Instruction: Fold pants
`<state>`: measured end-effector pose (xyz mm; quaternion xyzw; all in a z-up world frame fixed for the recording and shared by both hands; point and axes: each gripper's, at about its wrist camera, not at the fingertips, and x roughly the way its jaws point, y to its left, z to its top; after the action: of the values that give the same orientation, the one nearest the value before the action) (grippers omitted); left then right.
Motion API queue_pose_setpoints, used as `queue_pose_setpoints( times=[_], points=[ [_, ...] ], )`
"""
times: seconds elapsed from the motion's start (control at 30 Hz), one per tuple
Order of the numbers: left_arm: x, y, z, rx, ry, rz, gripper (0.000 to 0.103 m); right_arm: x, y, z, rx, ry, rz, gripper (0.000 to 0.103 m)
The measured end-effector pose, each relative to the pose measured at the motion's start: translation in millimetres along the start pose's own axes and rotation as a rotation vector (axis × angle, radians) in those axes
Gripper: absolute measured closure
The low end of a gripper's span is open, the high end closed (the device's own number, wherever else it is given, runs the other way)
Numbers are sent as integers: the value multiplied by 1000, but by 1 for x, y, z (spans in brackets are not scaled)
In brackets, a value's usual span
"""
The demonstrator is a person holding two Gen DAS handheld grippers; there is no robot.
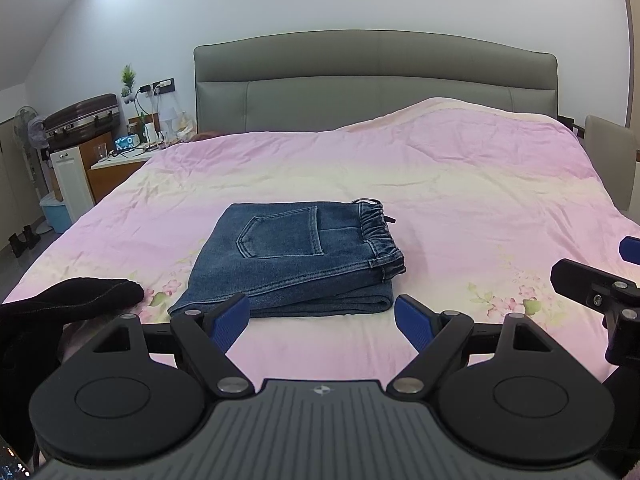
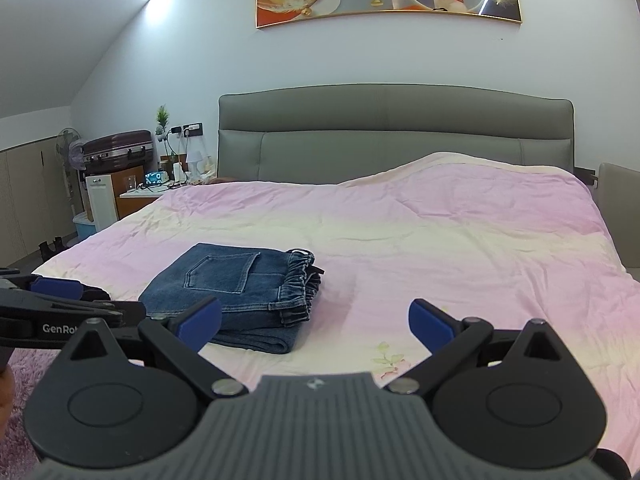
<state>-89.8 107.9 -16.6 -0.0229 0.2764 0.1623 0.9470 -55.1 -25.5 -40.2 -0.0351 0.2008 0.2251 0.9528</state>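
Note:
The blue denim pants (image 1: 296, 258) lie folded into a compact stack on the pink bed cover (image 1: 460, 208), back pocket up, elastic waistband to the right. They also show in the right wrist view (image 2: 236, 292). My left gripper (image 1: 322, 320) is open and empty, just in front of the stack's near edge. My right gripper (image 2: 316, 324) is open and empty, in front and to the right of the stack. The right gripper shows at the right edge of the left wrist view (image 1: 600, 280); the left gripper shows at the left edge of the right wrist view (image 2: 56, 304).
A black-gloved hand (image 1: 72, 300) rests at the near left. A grey headboard (image 1: 372, 80) stands behind the bed. A nightstand (image 1: 120, 160) with small items, a suitcase (image 1: 84, 116) and a fan stand at the far left.

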Motion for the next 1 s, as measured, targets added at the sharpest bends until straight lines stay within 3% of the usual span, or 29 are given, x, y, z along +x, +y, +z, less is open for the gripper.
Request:
queue_pose_setpoints(
  times=[1.0],
  points=[
    [-7, -1, -1, 22, -13, 17, 7, -1, 1, 0, 2, -7, 3, 6]
  ],
)
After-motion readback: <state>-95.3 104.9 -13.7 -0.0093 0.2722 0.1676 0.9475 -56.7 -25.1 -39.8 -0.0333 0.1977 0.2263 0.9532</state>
